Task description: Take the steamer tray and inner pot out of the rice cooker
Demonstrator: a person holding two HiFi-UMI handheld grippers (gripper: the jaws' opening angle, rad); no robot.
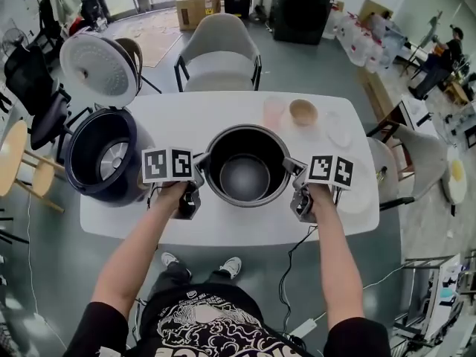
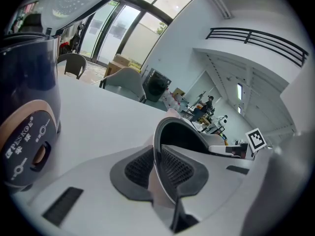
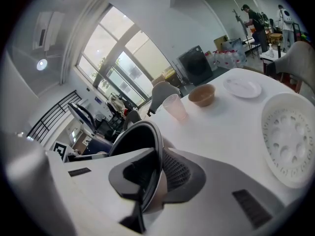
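Note:
The dark metal inner pot (image 1: 245, 177) is at the middle of the white table (image 1: 223, 225), out of the rice cooker (image 1: 100, 158). My left gripper (image 1: 201, 171) is shut on the pot's left rim, which runs between its pads (image 2: 173, 170). My right gripper (image 1: 291, 171) is shut on the opposite rim, gripped the same way (image 3: 173, 171). I cannot tell whether the pot's base touches the table. The cooker stands at the table's left end, its lid (image 1: 99, 69) raised and its cavity empty. The white perforated steamer tray (image 3: 290, 136) lies on the table to the right of my right gripper.
Behind the pot stand a pink cup (image 1: 273, 112), a tan bowl (image 1: 303, 112) and a white plate (image 1: 338, 132). A grey chair (image 1: 219, 54) is at the far side of the table. The cooker's body (image 2: 24, 127) is close on my left gripper's left.

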